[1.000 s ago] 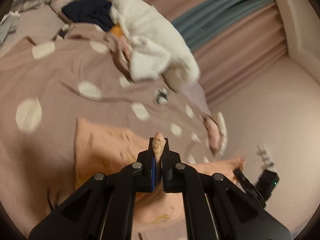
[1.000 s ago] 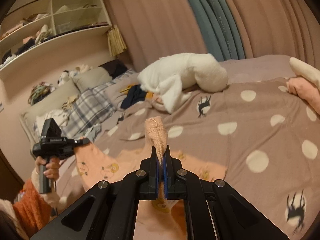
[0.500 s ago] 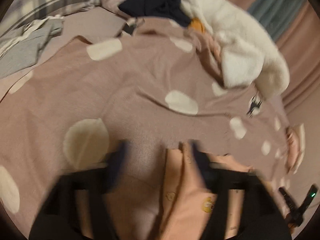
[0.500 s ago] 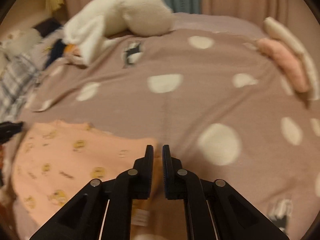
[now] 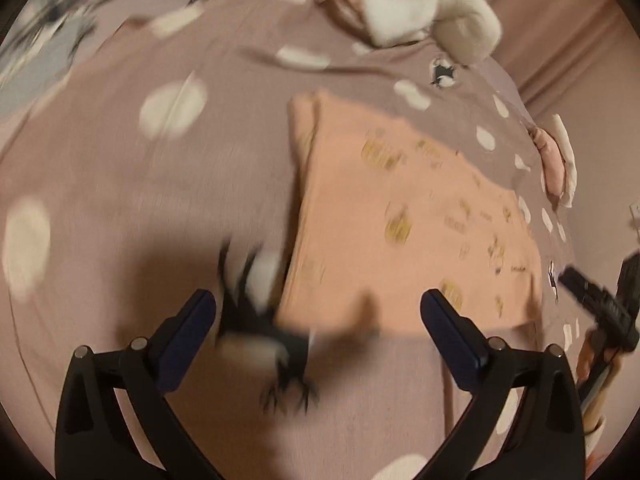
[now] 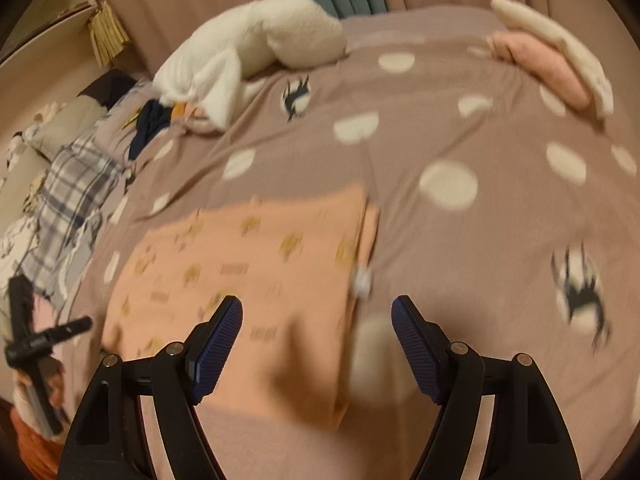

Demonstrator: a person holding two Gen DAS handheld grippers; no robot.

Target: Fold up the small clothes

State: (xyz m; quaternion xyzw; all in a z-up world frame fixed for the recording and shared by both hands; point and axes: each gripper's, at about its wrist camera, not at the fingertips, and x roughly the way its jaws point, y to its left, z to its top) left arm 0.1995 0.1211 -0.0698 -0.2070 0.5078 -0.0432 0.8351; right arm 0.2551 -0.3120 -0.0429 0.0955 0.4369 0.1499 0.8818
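Left gripper (image 5: 316, 304): jaws spread wide, nothing between them, poised over the bedspread (image 5: 120, 208) at the 6 o'clock edge of the left wrist view. One blue-padded finger stands at 7 o'clock, the other at 5 o'clock.

Right gripper (image 6: 316, 320): jaws likewise wide apart and empty, at 6 o'clock of the right wrist view; its left finger overlaps the near part of the garment.

Peach garment (image 5: 408, 220): printed with small yellow figures, lying flat on the bedspread as a rough rectangle, one long side doubled over into a folded edge. In the left wrist view it runs from centre toward 3 o'clock; in the right wrist view (image 6: 240, 280) it sits from centre toward 8 o'clock. Neither gripper grips it.

Bedspread: mauve-brown, with cream dots and black animal prints.

White fleece bundle (image 6: 256, 44): heaped at 11 o'clock in the right wrist view, well apart from the garment.

Pink and cream folded items (image 6: 552, 64): stacked at 2 o'clock in the right wrist view, near the bed's far edge.

Dark clothing (image 6: 152, 124) and plaid pillow (image 6: 76, 184): at 9 to 10 o'clock, same view.

Both views are motion-blurred.
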